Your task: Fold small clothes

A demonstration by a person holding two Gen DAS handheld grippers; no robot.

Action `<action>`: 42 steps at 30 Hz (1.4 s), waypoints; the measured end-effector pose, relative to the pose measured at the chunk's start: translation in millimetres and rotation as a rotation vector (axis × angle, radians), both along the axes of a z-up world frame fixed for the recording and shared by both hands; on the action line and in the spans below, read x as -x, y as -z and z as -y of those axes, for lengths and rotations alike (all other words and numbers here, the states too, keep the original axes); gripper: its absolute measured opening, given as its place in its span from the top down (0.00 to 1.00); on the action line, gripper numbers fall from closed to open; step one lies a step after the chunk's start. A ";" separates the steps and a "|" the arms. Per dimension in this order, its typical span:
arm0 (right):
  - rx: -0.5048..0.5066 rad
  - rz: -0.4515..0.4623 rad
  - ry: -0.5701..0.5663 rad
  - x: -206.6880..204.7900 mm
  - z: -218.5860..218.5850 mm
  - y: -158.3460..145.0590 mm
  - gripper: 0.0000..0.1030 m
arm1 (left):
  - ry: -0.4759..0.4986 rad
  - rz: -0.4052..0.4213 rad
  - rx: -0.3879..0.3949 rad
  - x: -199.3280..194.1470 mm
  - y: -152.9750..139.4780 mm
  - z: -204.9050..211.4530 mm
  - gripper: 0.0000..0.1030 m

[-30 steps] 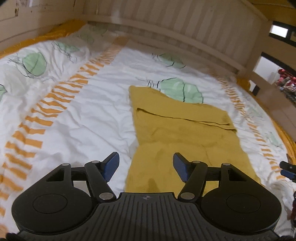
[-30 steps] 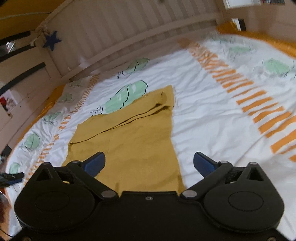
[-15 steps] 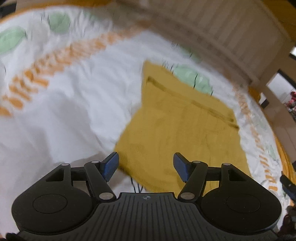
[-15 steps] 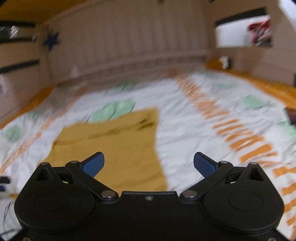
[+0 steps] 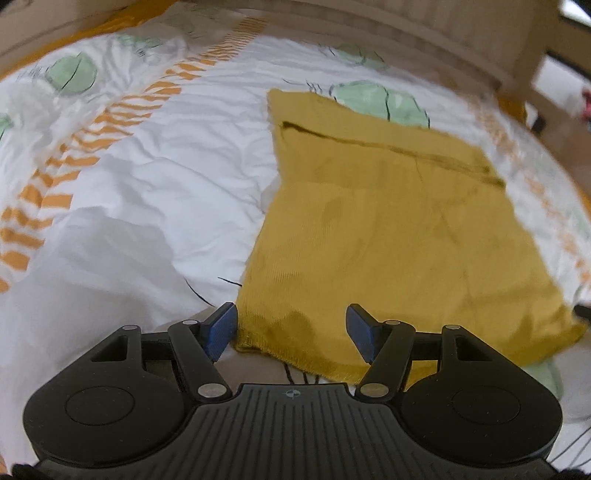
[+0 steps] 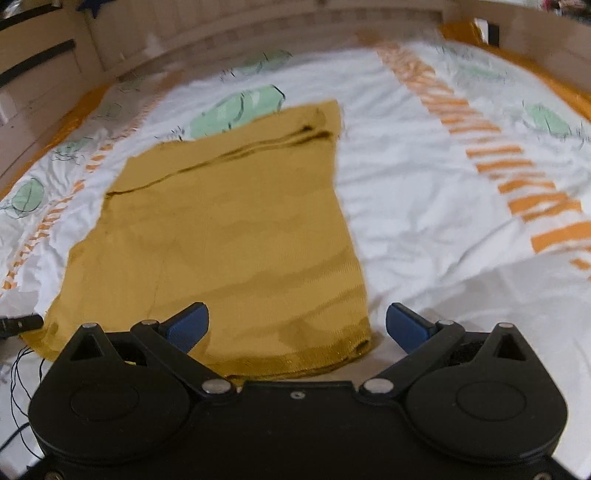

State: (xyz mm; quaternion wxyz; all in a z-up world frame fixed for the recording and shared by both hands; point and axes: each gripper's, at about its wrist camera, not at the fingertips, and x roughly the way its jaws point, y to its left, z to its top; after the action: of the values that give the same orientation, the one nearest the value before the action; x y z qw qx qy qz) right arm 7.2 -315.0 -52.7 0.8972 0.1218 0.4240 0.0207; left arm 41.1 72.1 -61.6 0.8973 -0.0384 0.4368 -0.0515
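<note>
Hovering my left gripper (image 5: pixel 291 328) and right gripper (image 6: pixel 297 326), both wide open and empty, over mustard-yellow knit garment (image 6: pixel 221 236) on white leaf-print bedsheet (image 5: pixel 147 192) beside wooden slatted bed rail (image 6: pixel 258 33)

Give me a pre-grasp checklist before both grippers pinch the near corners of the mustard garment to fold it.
1. Left gripper open: ok, jaws spread with nothing between them.
2. Right gripper open: ok, jaws wide apart.
3. Garment lying flat on the bedsheet: ok, only light wrinkles.
4. Left gripper lined up with the near left corner: ok, the corner sits just inside the left finger.
5. Right gripper lined up with the near right corner: ok, the corner lies between the fingers.
6. Fingers low enough to catch the hem: cannot tell.
</note>
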 end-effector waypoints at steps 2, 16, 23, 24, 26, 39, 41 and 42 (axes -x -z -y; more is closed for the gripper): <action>0.006 -0.006 -0.005 -0.2 -0.4 1.6 0.00 | 0.024 -0.010 -0.055 -0.7 4.5 7.0 0.38; 0.020 -0.036 -0.026 -10.1 -1.8 6.3 0.00 | -0.032 -0.024 -0.020 -18.9 4.4 -1.6 0.39; -0.006 -0.023 -0.022 -9.0 2.1 5.0 0.00 | 0.073 -0.170 -0.069 -43.5 18.0 3.7 0.37; -0.010 -0.020 -0.022 -8.6 2.7 4.8 0.00 | 0.090 -0.185 -0.063 -46.4 19.1 2.7 0.37; -0.020 -0.014 -0.019 -7.8 3.8 4.5 0.00 | 0.102 -0.209 -0.025 -50.9 19.6 -3.7 0.37; -0.076 -0.065 -0.041 -27.2 15.0 5.6 0.00 | 0.178 -0.246 0.048 -53.6 21.9 -7.4 0.36; -0.087 -0.093 -0.043 -36.1 17.8 9.4 0.00 | 0.183 -0.247 0.047 -54.0 22.7 -6.5 0.35; -0.094 -0.106 -0.046 -39.5 18.6 11.5 0.00 | 0.187 -0.247 0.047 -54.2 23.0 -6.2 0.34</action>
State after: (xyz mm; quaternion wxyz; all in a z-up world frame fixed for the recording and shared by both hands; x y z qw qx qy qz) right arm 46.7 -333.6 -64.2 0.8661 0.1548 0.4721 0.0546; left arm 95.3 78.3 -84.6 0.8269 -0.0248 0.5441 -0.1401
